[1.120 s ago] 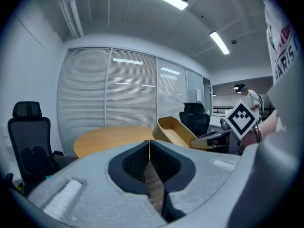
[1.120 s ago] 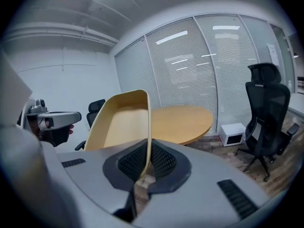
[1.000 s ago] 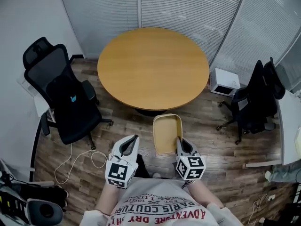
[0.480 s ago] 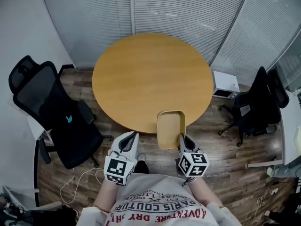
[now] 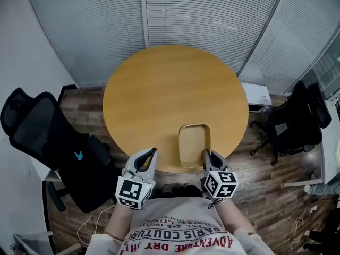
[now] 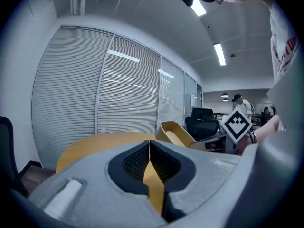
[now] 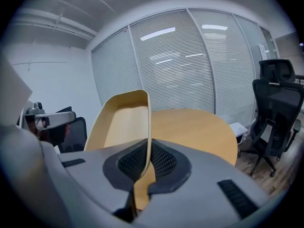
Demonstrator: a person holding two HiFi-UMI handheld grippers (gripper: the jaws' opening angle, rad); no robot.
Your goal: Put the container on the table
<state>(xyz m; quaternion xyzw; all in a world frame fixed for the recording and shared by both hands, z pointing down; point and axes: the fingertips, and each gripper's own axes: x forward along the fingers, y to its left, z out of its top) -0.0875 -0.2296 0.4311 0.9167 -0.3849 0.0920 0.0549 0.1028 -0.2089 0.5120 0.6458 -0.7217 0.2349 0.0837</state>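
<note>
The container (image 5: 194, 145) is a tan, shallow, rounded tray. It hangs over the near edge of the round wooden table (image 5: 159, 94). My right gripper (image 5: 205, 154) is shut on the tray's right rim, and in the right gripper view the thin rim (image 7: 147, 122) runs between the pads, with the tray (image 7: 121, 122) tilted up to the left and the table (image 7: 199, 127) beyond. My left gripper (image 5: 153, 152) is shut and empty, just left of the tray. In the left gripper view its jaws (image 6: 150, 144) meet, and the tray (image 6: 173, 133) shows to the right.
A black office chair (image 5: 48, 142) stands left of the table and another (image 5: 297, 121) at the right. A white box (image 5: 258, 95) sits on the wooden floor behind the table's right side. Slatted blinds (image 5: 175, 15) close off the far side.
The view has closed in on the table. Both grippers and the tray, earlier over the floor short of the table, now reach over its near edge. The grip is unchanged.
</note>
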